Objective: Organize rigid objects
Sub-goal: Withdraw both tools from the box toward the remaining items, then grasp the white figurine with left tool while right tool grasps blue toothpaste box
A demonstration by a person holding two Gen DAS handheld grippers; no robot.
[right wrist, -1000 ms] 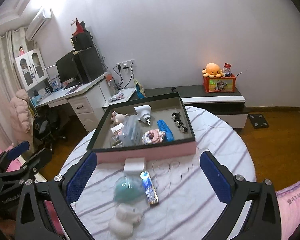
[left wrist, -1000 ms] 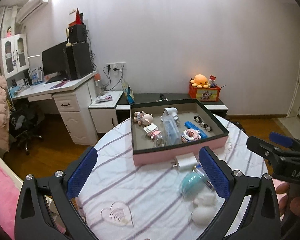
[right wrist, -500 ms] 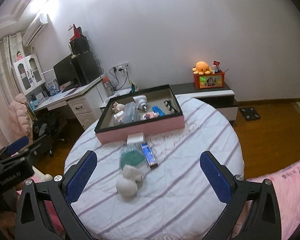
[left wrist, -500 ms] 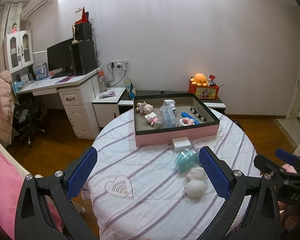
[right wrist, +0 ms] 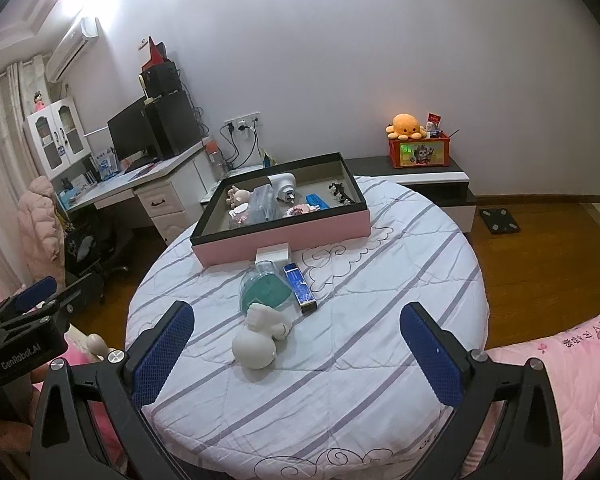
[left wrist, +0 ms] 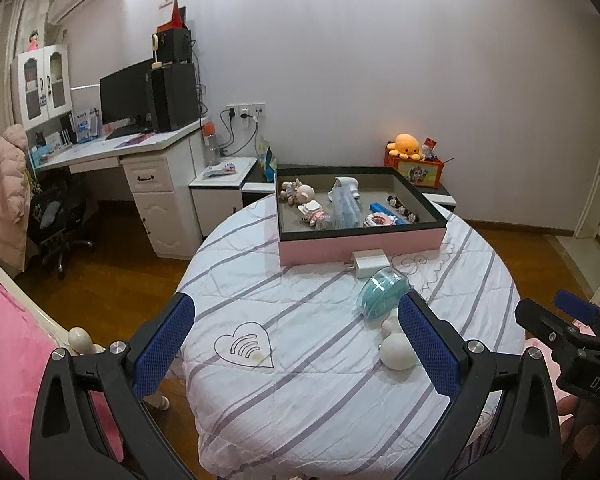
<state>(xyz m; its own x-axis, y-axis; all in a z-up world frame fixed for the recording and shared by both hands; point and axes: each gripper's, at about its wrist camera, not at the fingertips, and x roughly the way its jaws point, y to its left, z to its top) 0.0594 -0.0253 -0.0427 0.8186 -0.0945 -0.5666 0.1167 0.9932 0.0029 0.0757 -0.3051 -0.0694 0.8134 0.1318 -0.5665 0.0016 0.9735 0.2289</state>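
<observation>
Quilted cloth covers the table (right wrist: 380,320) — glossy wood floor (right wrist: 540,248), matt white figurine (right wrist: 256,344).

Pale wall (left wrist: 340,60), wood floor (right wrist: 540,248), white desk (left wrist: 140,160), monitor (left wrist: 126,96), low cabinet (right wrist: 432,180).

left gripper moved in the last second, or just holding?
Yes. The left gripper has pulled back, away from the pink tray: the tray looks smaller and farther off, with more of the round table showing. Jaws open.

White figure (right wrist: 260,336) lies beside teal case (right wrist: 265,290).
</observation>
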